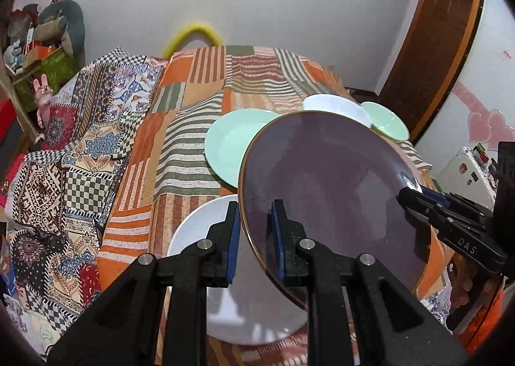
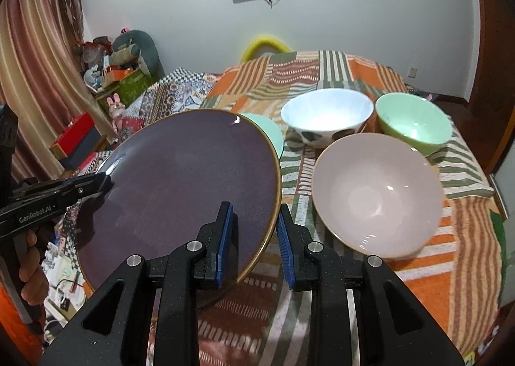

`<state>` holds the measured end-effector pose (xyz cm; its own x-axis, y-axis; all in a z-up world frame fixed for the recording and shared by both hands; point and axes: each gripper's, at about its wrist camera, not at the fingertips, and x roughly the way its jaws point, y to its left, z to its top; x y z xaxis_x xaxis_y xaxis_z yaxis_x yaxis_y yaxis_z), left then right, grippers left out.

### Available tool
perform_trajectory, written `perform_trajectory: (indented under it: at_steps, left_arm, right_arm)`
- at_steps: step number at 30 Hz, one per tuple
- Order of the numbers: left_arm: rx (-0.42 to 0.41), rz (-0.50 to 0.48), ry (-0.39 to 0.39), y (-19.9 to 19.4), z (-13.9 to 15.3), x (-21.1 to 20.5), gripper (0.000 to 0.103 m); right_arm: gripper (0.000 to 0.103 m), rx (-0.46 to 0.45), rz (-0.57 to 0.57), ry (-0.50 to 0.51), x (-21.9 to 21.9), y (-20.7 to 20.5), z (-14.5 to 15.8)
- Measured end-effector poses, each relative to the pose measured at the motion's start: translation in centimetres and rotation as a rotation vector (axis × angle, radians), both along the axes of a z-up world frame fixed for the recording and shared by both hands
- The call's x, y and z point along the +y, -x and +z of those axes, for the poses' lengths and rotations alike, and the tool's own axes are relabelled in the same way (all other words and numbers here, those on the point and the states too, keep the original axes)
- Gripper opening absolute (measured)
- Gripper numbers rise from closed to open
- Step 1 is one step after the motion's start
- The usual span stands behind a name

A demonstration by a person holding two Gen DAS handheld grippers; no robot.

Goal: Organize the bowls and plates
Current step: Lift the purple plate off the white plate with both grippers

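The bed [image 2: 370,76] with its orange striped patchwork blanket [image 1: 199,127] fills the middle of both views, and above it the big purple plate [image 1: 328,192] is up in the air, tilted, gold rim showing all round. The left gripper [image 1: 254,237] straddles that rim at lower centre of its own view, blue pads either side of the edge with a sliver of gap visible, so whether it truly pinches the plate I cannot tell. The right gripper [image 2: 254,237] does the same on the opposite edge: one pad over the plate face, the other just outside the rim, grip again unclear. Under the plate's lower left in the left view lies a white plate [image 1: 193,230] flat on the blanket; behind it, a mint plate [image 1: 228,144] partly covered. In the right view the pink bowl [image 2: 376,192] sits just right of the plate's edge, very near. Behind it the white patterned bowl [image 2: 325,118] and green bowl [image 2: 415,124] stand side by side. Open striped blanket stretches toward upper centre and left.
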<state>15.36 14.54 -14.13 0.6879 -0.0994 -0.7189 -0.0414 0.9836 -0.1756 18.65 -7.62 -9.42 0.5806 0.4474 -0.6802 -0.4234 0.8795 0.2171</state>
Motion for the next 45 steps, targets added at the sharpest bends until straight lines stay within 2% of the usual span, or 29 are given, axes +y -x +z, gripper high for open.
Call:
perform_trajectory:
  at_steps: [6,14,23,36,45]
  left_arm:
    - [-0.017,-0.026,-0.012,2.3,1.5,-2.4,0.019]
    - [0.000,-0.052,-0.024,4.2,1.6,-5.2,0.019]
    - [0.082,-0.090,-0.027,4.8,-1.0,-8.5,0.019]
    - [0.245,-0.126,-0.028,2.9,-6.1,-11.7,0.019]
    - [0.315,-0.150,-0.045,0.9,-8.6,-13.1,0.019]
  right_arm:
    - [0.025,-0.019,-0.014,-0.011,-1.9,1.3,1.1]
    - [0.025,-0.032,-0.036,-0.016,-4.1,3.2,1.2]
    - [0.025,0.004,-0.065,0.012,-6.5,4.7,-0.8]
    - [0.025,0.113,-0.092,0.034,-9.9,5.3,-5.3]
    - [0.025,0.179,-0.120,0.042,-11.2,4.7,-7.6]
